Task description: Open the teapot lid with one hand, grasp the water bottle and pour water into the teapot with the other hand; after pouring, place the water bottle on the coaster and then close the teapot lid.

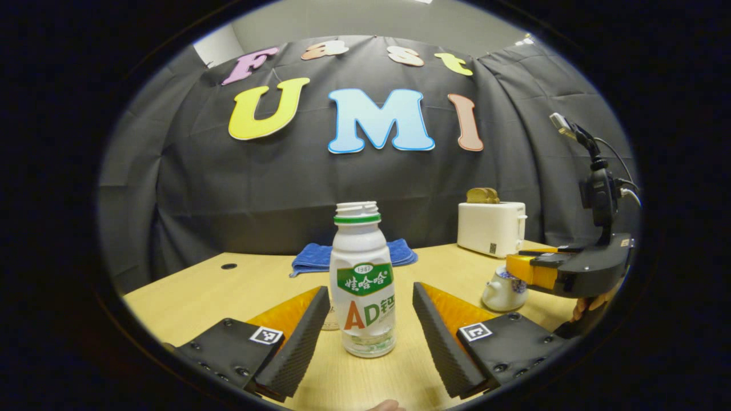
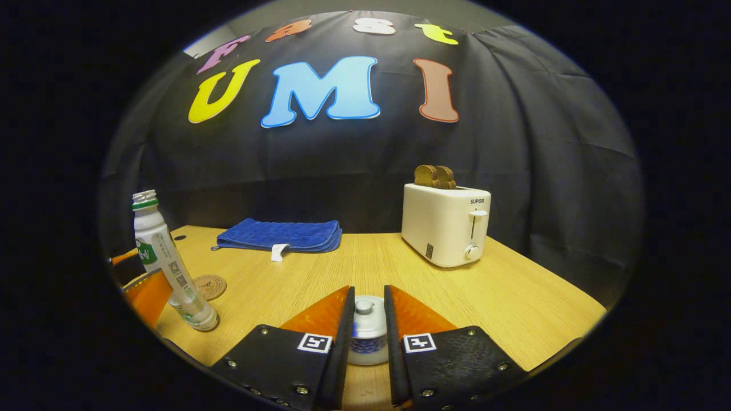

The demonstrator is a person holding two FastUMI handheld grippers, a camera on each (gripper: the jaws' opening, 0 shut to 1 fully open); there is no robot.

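White plastic water bottle [image 1: 364, 279] with a green neck ring and no cap stands upright on the pale wooden table [image 1: 228, 291], between the spread fingers of the left gripper [image 1: 371, 325], which do not touch it; in the right gripper view it stands just beside a small round brown coaster [image 2: 209, 286], not on it. Small white ceramic teapot with blue pattern [image 2: 367, 331] sits between the fingers of the right gripper [image 2: 369, 325], its knobbed lid [image 2: 364, 306] on; the fingers stand narrowly about the lid, though whether they press it I cannot tell. This fits both a lid about to be lifted and a lid just set back; yet the bottle off the coaster suggests that placing it there remains. Folded blue cloth [image 2: 280, 234] and white toaster [image 2: 445, 224] stand behind.
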